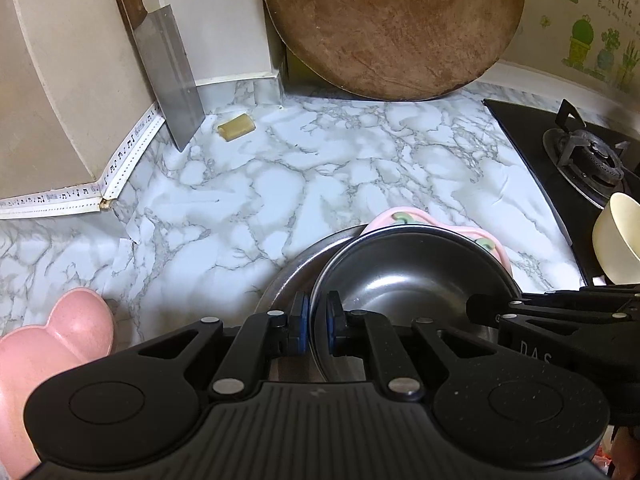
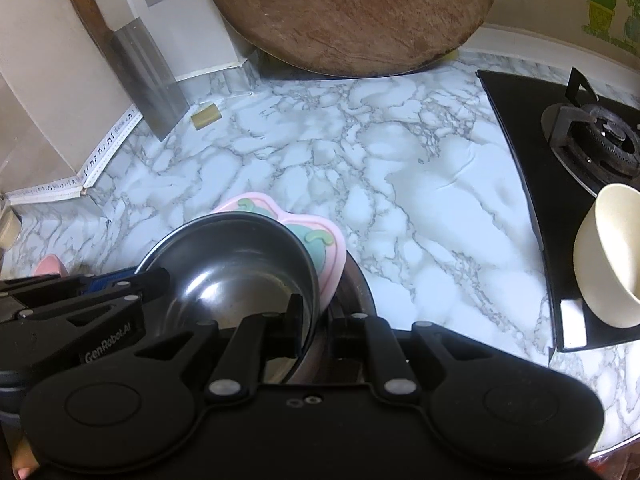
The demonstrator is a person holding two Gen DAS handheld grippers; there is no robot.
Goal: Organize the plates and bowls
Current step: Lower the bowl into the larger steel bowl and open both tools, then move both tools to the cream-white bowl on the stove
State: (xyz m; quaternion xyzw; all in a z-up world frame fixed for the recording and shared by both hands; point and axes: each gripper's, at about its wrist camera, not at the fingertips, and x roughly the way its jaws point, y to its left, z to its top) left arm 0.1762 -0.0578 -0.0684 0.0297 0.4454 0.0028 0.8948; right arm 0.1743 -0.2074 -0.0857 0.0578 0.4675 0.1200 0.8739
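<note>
Both the left gripper (image 1: 318,312) and right gripper (image 2: 314,320) clamp the steel bowl's (image 1: 412,276) near rim, directly over the stacked dishes.

home kitchen: gas stove (image 1: 592,160), cleaver (image 1: 168,80), marble counter (image 1: 320,168).

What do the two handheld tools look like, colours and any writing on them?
Both are matte black plastic. The left tool has a ribbed body, silver rivets on its linkage bars, round caps on either side and blue pads on its fingers. The right tool looks alike; white GenRobot.AI lettering shows on the left one's side.
</note>
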